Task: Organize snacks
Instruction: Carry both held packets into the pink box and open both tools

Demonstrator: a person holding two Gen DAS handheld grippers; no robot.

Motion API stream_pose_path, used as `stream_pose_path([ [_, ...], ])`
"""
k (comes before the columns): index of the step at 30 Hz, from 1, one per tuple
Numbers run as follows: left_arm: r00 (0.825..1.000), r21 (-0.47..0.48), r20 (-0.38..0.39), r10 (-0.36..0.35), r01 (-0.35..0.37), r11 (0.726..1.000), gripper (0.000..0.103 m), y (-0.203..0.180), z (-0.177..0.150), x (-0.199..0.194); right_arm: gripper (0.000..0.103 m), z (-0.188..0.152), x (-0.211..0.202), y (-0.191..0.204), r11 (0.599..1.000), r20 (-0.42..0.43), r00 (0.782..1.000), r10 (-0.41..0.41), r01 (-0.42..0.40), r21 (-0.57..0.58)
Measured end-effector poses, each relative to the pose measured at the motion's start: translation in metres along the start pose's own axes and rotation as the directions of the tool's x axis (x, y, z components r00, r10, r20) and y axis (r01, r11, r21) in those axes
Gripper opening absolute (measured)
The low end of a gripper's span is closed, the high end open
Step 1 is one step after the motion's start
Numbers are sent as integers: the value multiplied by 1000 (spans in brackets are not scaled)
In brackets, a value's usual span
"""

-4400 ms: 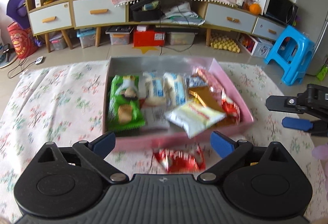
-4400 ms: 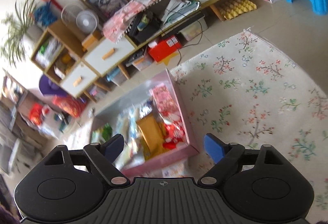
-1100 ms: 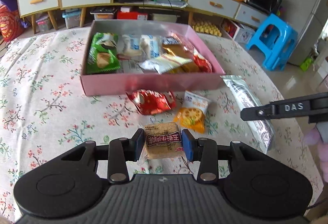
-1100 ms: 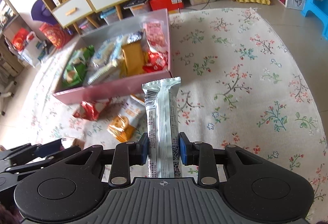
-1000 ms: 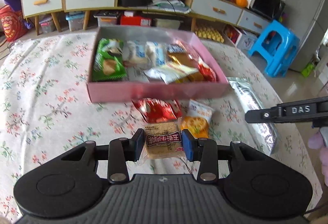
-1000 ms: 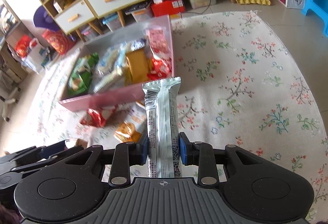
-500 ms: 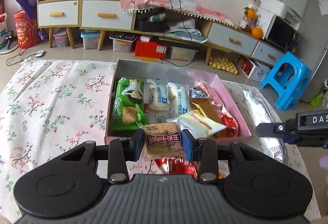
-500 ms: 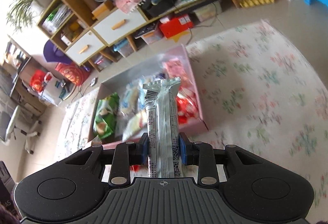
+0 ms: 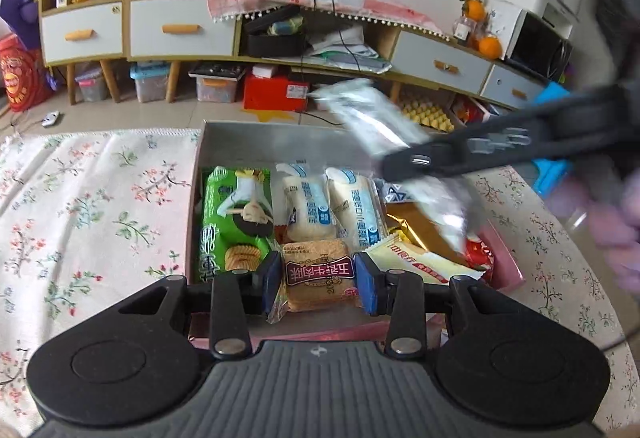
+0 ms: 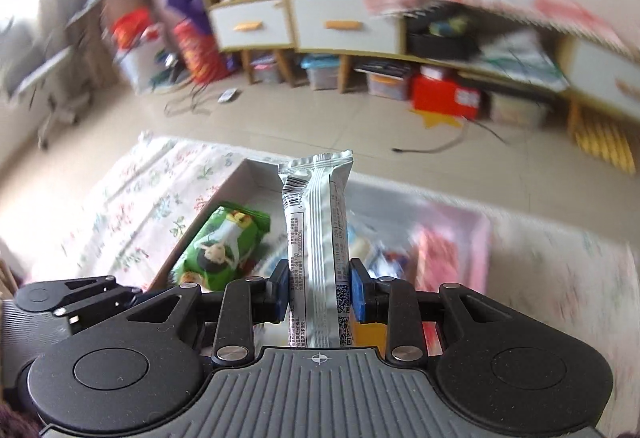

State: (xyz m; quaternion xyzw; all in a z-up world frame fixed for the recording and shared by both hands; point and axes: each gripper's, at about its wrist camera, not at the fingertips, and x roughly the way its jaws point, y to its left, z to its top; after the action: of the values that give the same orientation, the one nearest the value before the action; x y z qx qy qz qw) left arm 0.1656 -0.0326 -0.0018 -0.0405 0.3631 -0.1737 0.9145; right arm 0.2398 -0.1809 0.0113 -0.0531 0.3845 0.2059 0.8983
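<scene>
Already, both snacks in hand are being carried over the pink box (image 9: 506, 258), which sits on the flower-patterned worktop (image 9: 92, 205). The left gripper (image 9: 317, 282) is pinched on a brown biscuit packet (image 9: 318, 280), held just above the near wall of the box. The right gripper (image 10: 319, 296) is clamped on a long silver wrapper (image 10: 316, 238), which stands upright between the blue pads; in the left view this wrapper is seen blurred, slanting across the right half of the box.

Much of the sorting appears done. Inside the box a green biscuit pack (image 9: 234, 222) is laid along the left side, two white-and-blue bread packs (image 9: 332, 209) lie side by side next to it, and a gold packet (image 9: 420, 226), a cream-coloured packet (image 9: 416, 262) and a red one (image 9: 480, 254) are crowded toward the right.

What is left, as judged from these views, is the release of the two held packets into the box. Whether any snack lies loose on the worktop in front of the box cannot be told, since that strip is hidden behind the gripper bodies.
</scene>
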Motion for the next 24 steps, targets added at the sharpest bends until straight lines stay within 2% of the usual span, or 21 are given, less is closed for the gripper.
stream_pose_path([
  [5, 999, -7, -6, -35, 35, 999, 37, 2, -2, -1, 29, 14, 39, 19, 995, -56, 998, 8, -13, -103],
  [14, 998, -2, -14, -60, 60, 998, 37, 5, -5, -2, 29, 32, 78, 34, 987, -193, 981, 0, -31, -158],
  [19, 998, -7, -19, -62, 62, 998, 38, 5, -3, -1, 30, 37, 82, 41, 986, -188, 982, -11, -21, -165],
  [22, 998, 20, -17, -53, 53, 998, 40, 2, -3, 0, 36, 37, 76, 39, 989, -151, 988, -6, -16, -144],
  [24, 999, 44, -12, -43, 43, 998, 45, -3, -3, -1, 52, 36, 71, 38, 992, -133, 991, -3, -15, -129],
])
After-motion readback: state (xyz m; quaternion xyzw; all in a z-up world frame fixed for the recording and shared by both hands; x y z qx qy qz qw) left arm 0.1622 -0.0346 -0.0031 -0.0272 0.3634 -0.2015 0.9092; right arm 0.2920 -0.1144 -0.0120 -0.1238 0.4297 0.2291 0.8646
